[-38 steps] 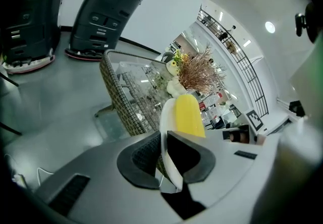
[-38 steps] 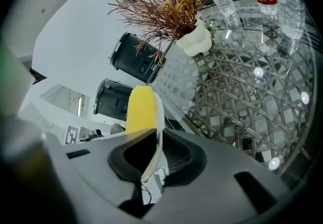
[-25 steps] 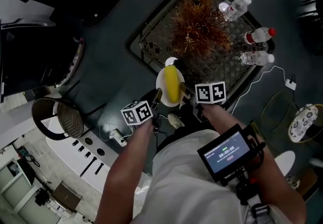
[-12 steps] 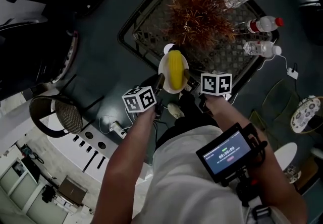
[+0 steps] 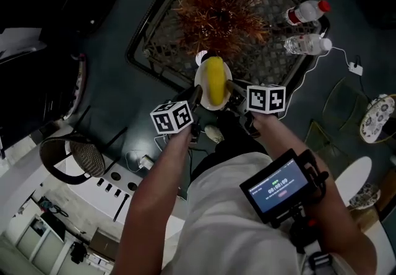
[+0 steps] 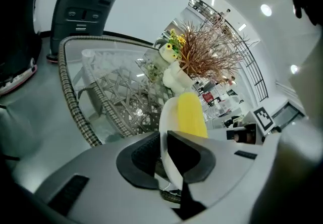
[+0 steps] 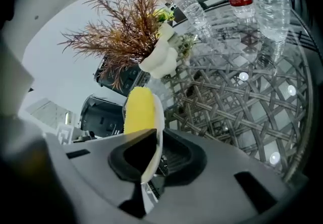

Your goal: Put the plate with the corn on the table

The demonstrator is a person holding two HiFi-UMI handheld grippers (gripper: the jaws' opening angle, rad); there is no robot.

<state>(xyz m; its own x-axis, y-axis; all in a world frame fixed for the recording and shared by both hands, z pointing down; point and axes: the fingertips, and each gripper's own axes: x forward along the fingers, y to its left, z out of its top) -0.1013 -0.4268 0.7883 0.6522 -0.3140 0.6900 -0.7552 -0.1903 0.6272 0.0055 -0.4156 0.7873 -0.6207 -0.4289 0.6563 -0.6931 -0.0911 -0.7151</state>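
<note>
A white plate (image 5: 200, 83) carrying a yellow corn cob (image 5: 214, 79) hangs over the near edge of the glass-topped wicker table (image 5: 151, 51). My left gripper (image 5: 195, 98) is shut on the plate's left rim and my right gripper (image 5: 231, 88) on its right rim. In the left gripper view the plate (image 6: 165, 117) passes edge-on between the dark pads, with the corn (image 6: 191, 116) beyond them. The right gripper view shows the same: the plate (image 7: 158, 129) is pinched and the corn (image 7: 139, 109) sits above the jaws. Whether the plate touches the table is hidden.
Just beyond the plate on the table stands a dried brown plant (image 5: 218, 12) in a white vase (image 7: 160, 61). Three water bottles (image 5: 305, 44) lie at the table's far right. A round wicker chair (image 5: 69, 157) stands to the left, and a white cable (image 5: 322, 63) runs off the right edge.
Both grippers have carried the plate with the corn forward, from in front of the table to over its near edge. Their hold on the rim is unchanged.
</note>
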